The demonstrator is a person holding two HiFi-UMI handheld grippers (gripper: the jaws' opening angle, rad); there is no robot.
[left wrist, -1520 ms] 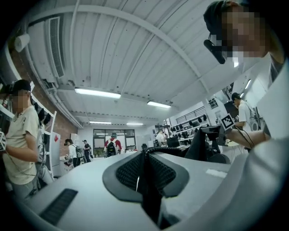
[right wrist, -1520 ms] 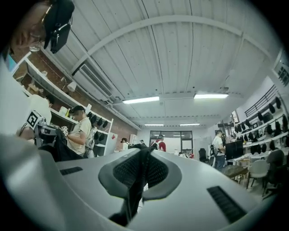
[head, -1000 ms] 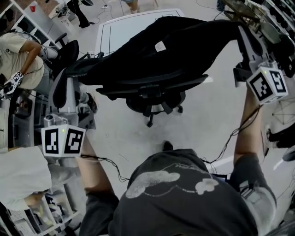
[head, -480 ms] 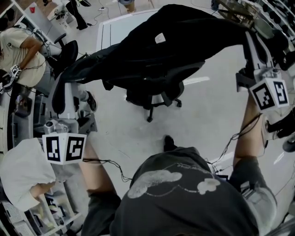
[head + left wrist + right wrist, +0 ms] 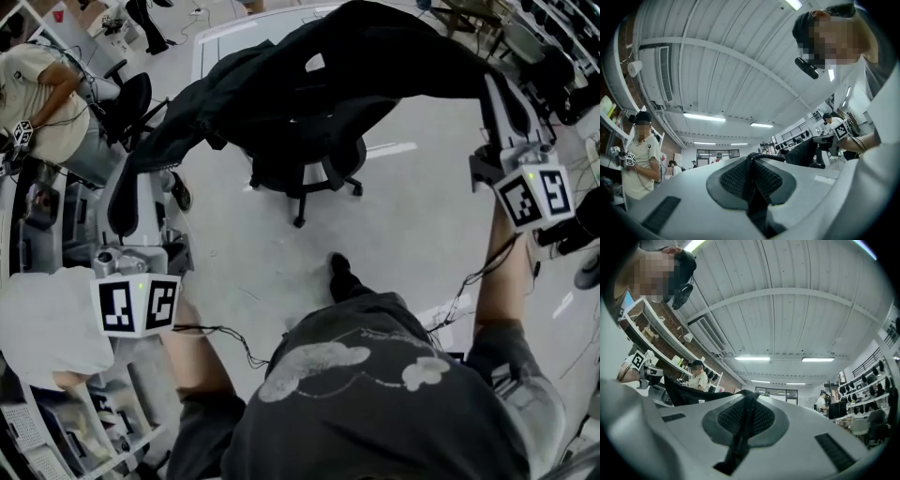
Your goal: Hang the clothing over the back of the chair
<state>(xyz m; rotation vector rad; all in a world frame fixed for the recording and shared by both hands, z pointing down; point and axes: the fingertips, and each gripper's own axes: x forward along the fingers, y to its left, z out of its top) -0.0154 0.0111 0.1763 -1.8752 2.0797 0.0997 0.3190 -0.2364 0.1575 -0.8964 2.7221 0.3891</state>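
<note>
The black fabric garment [image 5: 356, 75] hung stretched in the air above the black swivel office chair [image 5: 305, 169], its ends pinched in the closed fingers of the left gripper [image 5: 131, 178] and the right gripper [image 5: 502, 98]. The step in hand seemed to be positioning; next it would need lowering across the backrest before either grip let go.

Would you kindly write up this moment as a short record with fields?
garment: black, stretched between both claws
left claw: shut on garment
right claw: shut on garment
chair: black office chair, below the garment
garment touching chair: cannot tell
stage: garment not yet let go
</note>
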